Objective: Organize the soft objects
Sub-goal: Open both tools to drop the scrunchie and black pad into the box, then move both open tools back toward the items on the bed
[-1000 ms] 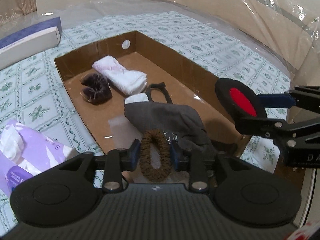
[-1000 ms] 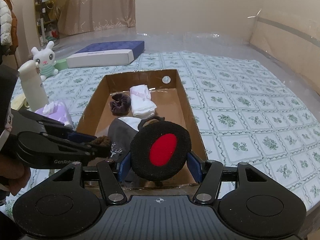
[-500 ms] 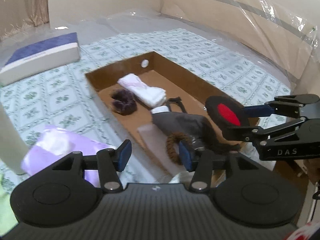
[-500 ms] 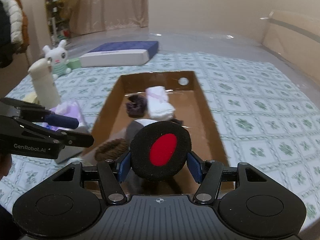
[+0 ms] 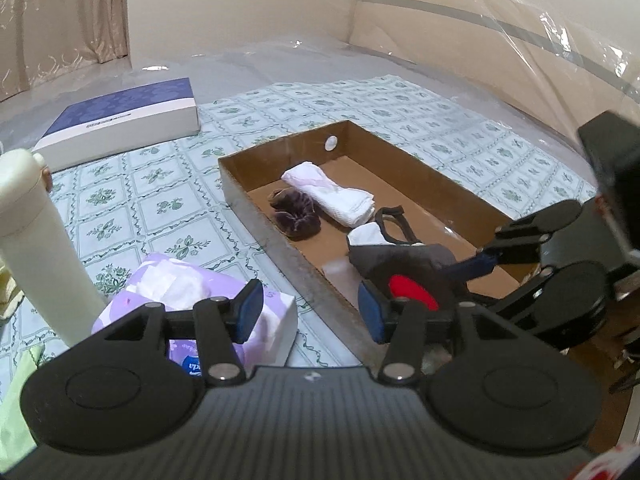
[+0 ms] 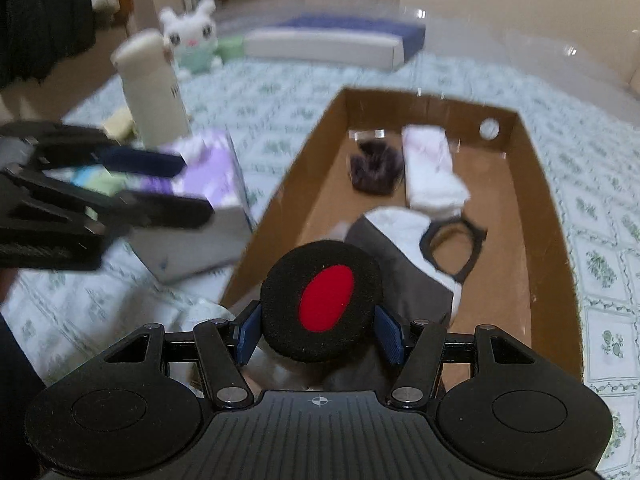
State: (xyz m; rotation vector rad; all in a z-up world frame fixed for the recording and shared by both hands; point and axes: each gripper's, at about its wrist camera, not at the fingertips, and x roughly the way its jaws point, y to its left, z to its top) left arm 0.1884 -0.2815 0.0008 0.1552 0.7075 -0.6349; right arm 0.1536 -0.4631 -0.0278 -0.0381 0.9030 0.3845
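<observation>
Right hand-held gripper point(image 6: 320, 334): fingers pinch a black pad point(image 6: 321, 300) with a red centre, held over the near end of the cardboard box point(image 6: 554, 216). Left hand-held gripper point(image 5: 310, 312): fingers spread, nothing between them, above the box's left wall near the tissue pack point(image 5: 192, 300).

Box lies on the bed point(image 5: 120, 216), near its front edge. Inside, far end: white towel point(image 5: 332, 194) beside a dark purple scrunchie point(image 5: 296, 216), touching or nearly so. Mid-box: grey cloth point(image 6: 404, 268) with a black strap point(image 6: 452, 246).

Left of the box: cream bottle point(image 5: 36, 240) upright; blue-and-white box point(image 5: 120, 120) toward the bed's far edge; plush rabbit point(image 6: 192, 36), blurred.
</observation>
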